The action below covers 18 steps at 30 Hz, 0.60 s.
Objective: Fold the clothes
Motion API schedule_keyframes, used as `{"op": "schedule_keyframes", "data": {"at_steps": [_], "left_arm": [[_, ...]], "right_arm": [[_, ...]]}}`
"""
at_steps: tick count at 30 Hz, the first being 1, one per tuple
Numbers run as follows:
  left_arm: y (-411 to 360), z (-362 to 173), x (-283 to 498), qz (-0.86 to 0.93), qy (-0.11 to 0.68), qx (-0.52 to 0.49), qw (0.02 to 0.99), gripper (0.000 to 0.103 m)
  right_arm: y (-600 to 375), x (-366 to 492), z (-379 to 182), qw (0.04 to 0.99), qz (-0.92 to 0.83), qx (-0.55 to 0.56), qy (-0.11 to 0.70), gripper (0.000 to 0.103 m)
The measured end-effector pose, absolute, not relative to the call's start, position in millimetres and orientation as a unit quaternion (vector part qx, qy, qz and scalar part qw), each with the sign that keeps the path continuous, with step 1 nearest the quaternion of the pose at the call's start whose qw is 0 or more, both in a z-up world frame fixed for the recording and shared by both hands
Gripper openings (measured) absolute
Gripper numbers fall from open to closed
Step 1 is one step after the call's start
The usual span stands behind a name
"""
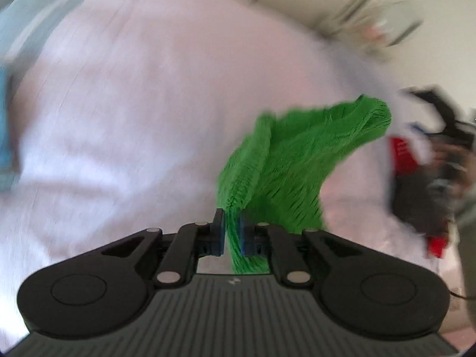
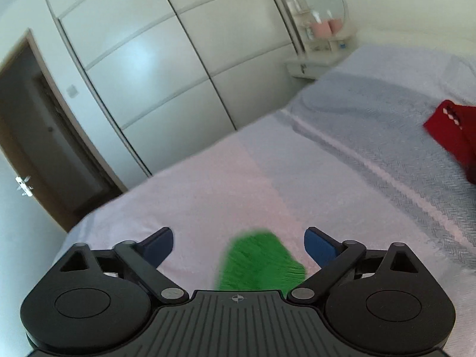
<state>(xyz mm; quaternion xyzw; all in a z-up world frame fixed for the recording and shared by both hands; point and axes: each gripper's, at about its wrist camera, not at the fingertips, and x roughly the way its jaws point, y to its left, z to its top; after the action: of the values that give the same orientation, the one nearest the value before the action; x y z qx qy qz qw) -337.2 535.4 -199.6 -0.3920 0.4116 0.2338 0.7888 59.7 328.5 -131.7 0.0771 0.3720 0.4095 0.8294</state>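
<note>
Spreading across both views was the bed [image 2: 297, 178], its pale pinkish cover running into a grey-striped blanket [image 2: 386, 136] toward the far end. Behind it stood a white wardrobe [image 2: 166, 68] with a brown door [image 2: 44, 136] to its left, and a small shelf [image 2: 321, 38] carrying pink cups sat by the bed's far corner. A red garment [image 2: 455, 136] lay on the striped blanket at the right edge of the right wrist view. The green fuzzy cloth [image 1: 291, 163] hung lifted off the cover, one edge pinched between the blue pads of the left gripper [image 1: 231, 232], whose jaws were pressed together on it; the rest of it trailed up and to the right, blurred. The right gripper [image 2: 238, 245] had its jaws spread wide with nothing between the pads, and a green fold showed on the cover just below it.
</note>
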Motion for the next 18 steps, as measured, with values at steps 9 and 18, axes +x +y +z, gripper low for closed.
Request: {"op": "schedule_keyframes", "data": {"at_steps": [9,18], "left_arm": [[528,-293,-358,0.276,0.468,-0.45,0.708,0.035],[557,-351,-328,0.29,0.482,-0.427,0.708,0.06]], "right_arm": [[174,-14,-332,0.668,0.281,0.171,0.668,0.087],[188,-36,-367,0.63,0.268,0.247,0.685,0.087]]}}
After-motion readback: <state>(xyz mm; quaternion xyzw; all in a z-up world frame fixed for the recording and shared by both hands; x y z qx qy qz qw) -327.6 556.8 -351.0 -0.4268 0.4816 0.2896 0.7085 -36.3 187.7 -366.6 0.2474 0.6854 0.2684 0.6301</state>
